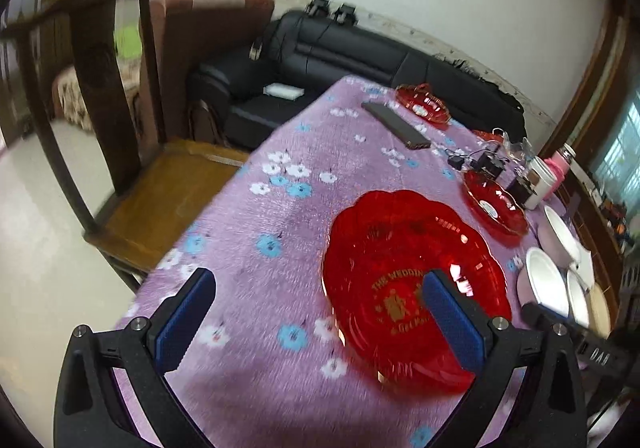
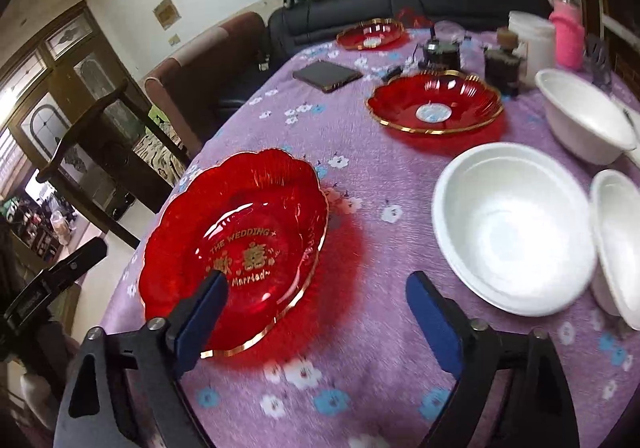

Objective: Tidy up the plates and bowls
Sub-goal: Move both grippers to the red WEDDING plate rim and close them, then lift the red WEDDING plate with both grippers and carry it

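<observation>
A big red glass plate [image 1: 400, 248] with gold lettering and a scalloped gold rim lies on the purple flowered tablecloth [image 1: 260, 216]. My left gripper [image 1: 320, 278] is open above the plate's left rim, with its right finger [image 1: 452, 320] over the plate's inside. In the right wrist view the same red plate [image 2: 256, 208] lies at lower left. My right gripper [image 2: 316, 280] is open, its left finger [image 2: 204, 312] over the near rim, and that rim runs between the fingers without touching the pads. Three white bowls [image 2: 512, 224] [image 2: 580, 116] [image 2: 620, 240] stand to the right.
A red gold-rimmed bowl [image 2: 436, 104] and a farther red plate [image 2: 370, 34] sit behind. A dark flat case [image 2: 326, 75], dark jars [image 2: 502, 64], a white container [image 2: 532, 40] and a pink bottle [image 2: 568, 32] crowd the far side. A wooden chair [image 1: 168, 188] stands left of the table.
</observation>
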### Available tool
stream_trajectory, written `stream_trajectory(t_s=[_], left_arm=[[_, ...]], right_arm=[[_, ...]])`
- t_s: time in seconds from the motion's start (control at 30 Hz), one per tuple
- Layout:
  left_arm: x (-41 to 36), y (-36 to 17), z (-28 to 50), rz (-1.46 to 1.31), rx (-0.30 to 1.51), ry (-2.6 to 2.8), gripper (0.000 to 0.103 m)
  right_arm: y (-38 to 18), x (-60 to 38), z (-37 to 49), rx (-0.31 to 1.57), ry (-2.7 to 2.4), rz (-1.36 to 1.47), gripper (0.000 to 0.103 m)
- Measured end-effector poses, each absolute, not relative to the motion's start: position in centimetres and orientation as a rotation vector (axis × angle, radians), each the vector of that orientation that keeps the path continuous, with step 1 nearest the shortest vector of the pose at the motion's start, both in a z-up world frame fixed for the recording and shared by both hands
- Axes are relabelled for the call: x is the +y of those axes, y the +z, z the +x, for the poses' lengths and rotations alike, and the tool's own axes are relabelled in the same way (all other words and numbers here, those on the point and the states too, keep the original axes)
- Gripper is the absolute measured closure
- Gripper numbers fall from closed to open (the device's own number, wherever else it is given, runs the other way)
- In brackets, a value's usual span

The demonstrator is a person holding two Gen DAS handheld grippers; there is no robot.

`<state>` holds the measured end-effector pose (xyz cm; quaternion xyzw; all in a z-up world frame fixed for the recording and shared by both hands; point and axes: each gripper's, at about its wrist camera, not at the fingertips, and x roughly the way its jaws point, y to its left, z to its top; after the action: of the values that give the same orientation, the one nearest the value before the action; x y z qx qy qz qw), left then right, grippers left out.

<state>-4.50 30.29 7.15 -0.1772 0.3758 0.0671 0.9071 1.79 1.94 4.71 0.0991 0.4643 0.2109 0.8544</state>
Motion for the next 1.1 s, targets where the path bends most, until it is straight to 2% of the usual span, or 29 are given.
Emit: stream_trajectory(t_s=[0.17,0.27,0.3,0.37,0.43,0.5,0.57,0.6,0.67,0.8,1.1], left_arm=[[31.4,5.6,-0.5,-0.445,0.846,0.107,0.0],[30.8,4.6,1.6,-0.388,0.88,0.116,0.002],[30.7,4.2,2.1,-0.378,0.898,0.117,0.006],[30.2,3.2,3.1,-0.368,0.942,0.099,0.016],[29.8,2.2,3.8,-0.36,0.984,0.088,0.044],[29.3,1.4,4.4,-0.347,1.021,0.082,0.062],[28.8,1.5,4.5,-0.308,1.009,0.096,0.071],[28.6,1.4,4.6,-0.306,1.015,0.094,0.074],[28.5,1.5,4.5,-0.312,1.009,0.091,0.076],[28.9,1.7,4.2,-0.329,1.001,0.099,0.078],[29.0,3.2,1.9,-0.315,0.962,0.117,0.081]], right_arm=[[3.5,3.4,3.5,1.019,0.436,0.209,0.027],[2.8,4.2,3.9,1.038,0.44,0.205,0.029],[2.5,4.5,4.1,1.045,0.44,0.199,0.029],[2.1,4.8,4.1,1.049,0.438,0.19,0.031],[1.7,5.0,4.4,1.054,0.435,0.182,0.032],[1.6,5.3,4.7,1.058,0.433,0.172,0.037],[1.5,5.4,4.9,1.062,0.44,0.171,0.046],[1.4,5.5,5.0,1.068,0.448,0.172,0.056],[1.2,5.8,5.1,1.076,0.449,0.166,0.067],[1.1,5.5,5.1,1.072,0.437,0.174,0.078],[2.1,5.4,3.8,1.057,0.473,0.198,0.08]])
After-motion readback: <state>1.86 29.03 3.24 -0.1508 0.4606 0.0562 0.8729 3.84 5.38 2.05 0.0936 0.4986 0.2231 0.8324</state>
